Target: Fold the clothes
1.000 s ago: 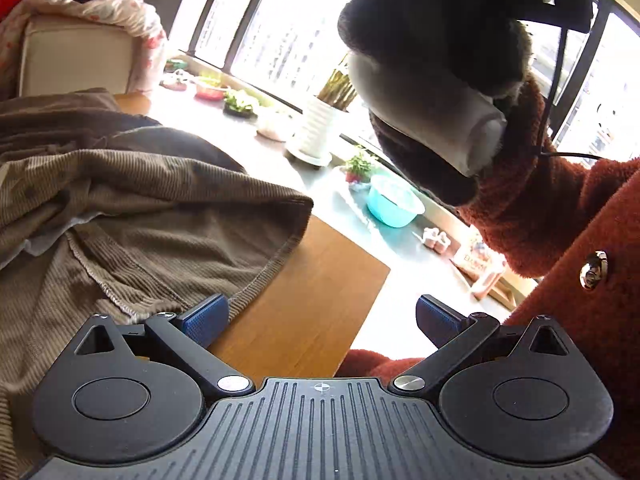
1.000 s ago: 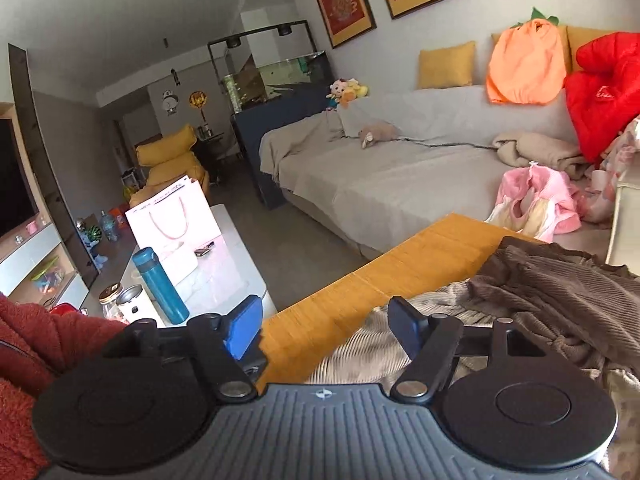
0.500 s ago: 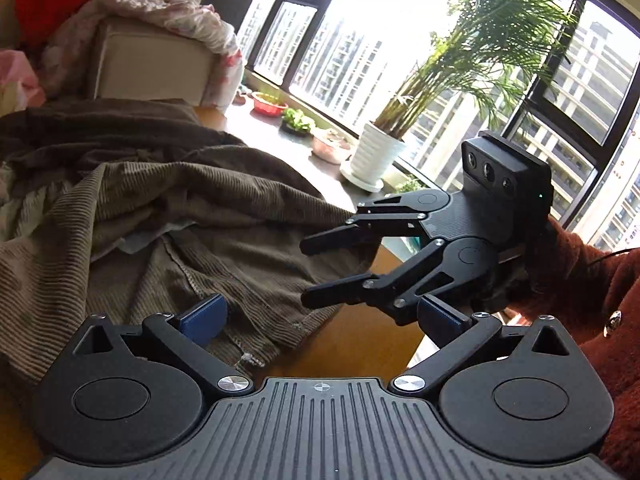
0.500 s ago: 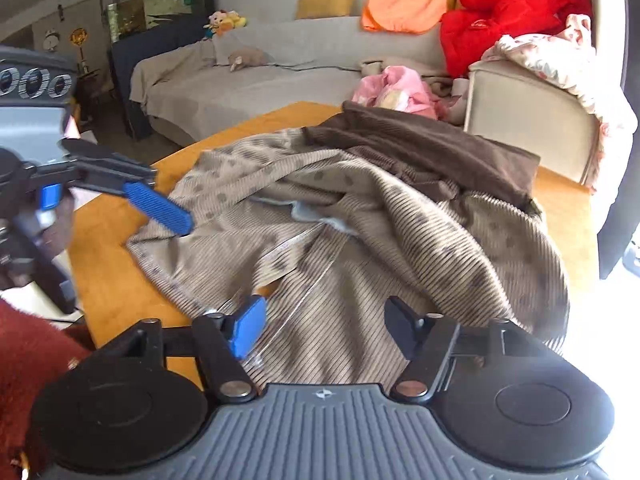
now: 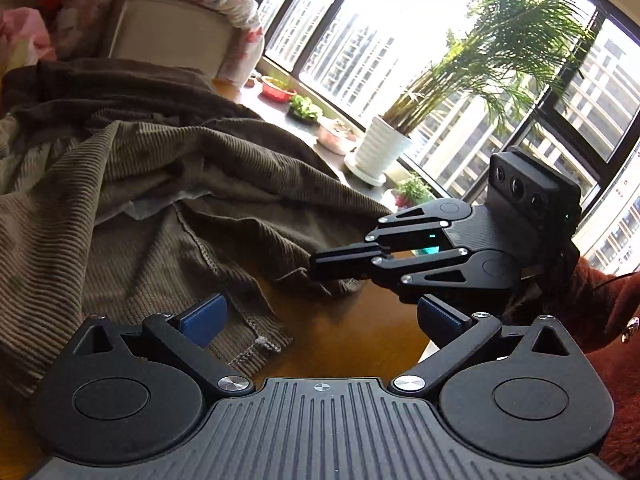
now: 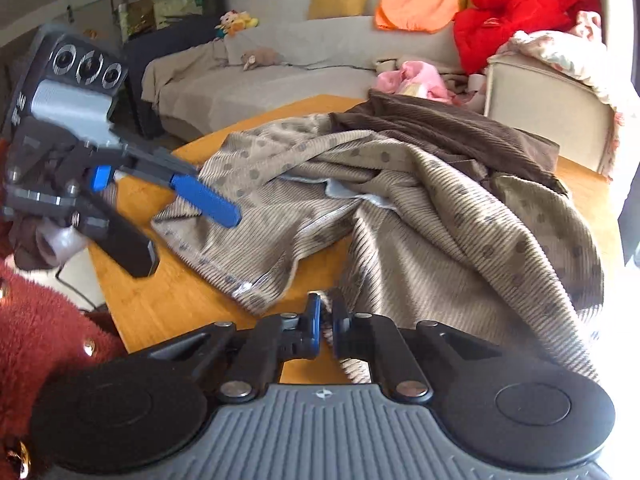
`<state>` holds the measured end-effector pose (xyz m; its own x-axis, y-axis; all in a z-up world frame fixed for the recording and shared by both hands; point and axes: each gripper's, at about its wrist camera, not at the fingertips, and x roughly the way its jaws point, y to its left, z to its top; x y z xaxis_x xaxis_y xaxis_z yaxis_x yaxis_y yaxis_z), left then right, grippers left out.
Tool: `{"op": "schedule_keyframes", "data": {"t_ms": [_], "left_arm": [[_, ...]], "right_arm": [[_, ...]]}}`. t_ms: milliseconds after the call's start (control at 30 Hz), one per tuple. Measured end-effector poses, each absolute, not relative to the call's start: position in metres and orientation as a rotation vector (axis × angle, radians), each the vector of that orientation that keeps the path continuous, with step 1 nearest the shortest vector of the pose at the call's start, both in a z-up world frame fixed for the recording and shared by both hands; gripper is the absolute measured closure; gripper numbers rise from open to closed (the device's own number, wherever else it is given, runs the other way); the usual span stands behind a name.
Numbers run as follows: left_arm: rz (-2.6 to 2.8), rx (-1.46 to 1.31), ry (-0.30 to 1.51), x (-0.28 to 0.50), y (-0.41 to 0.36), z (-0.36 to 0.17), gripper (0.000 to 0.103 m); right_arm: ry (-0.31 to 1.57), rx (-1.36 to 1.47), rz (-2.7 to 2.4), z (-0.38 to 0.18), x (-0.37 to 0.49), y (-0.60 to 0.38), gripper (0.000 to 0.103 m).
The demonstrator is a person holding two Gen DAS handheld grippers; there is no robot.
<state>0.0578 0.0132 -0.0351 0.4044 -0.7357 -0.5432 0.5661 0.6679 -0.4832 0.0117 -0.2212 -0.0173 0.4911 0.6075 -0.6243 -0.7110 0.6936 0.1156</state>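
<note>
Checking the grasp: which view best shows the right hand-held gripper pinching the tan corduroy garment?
The left wrist view: right hand-held gripper seen side-on, shut on the tan corduroy garment hem. The right wrist view shows only its pads around cloth.

Left hand-held gripper (image 6: 176,224) looks blurred (motion smear).

Both claws black plastic, ribbed body, round pivot discs, silver screws, blue finger pads (image 5: 202,318). Right claw (image 5: 340,266) carries a three-lens camera block. Fuzzy rust-red sleeve (image 6: 44,332) with metal studs.
</note>
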Motion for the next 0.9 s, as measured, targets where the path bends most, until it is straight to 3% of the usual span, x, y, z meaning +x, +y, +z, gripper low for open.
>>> {"op": "schedule_keyframes", "data": {"t_ms": [200,433,533,667,900], "left_arm": [[-0.894,-0.258,0.865,0.077,-0.015,-0.051,0.000],[-0.982,-0.282,0.883,0.073,-0.027,-0.056,0.000],[-0.969,-0.276,0.891,0.067,-0.017,-0.053,0.000],[-0.929,-0.283,0.843,0.060,0.006,-0.040,0.000],[-0.858,-0.329,0.836,0.065,0.028,-0.039,0.000]], "right_arm": [[0.639,0.047,0.777,0.018,0.028,-0.261,0.102],[0.667,-0.020,0.807,0.015,0.028,-0.258,0.101],[0.699,-0.104,0.849,0.004,0.019,-0.248,0.093],[0.728,-0.205,0.880,-0.007,0.005,-0.242,0.068],[0.743,-0.306,0.895,-0.024,-0.006,-0.231,0.068]]}}
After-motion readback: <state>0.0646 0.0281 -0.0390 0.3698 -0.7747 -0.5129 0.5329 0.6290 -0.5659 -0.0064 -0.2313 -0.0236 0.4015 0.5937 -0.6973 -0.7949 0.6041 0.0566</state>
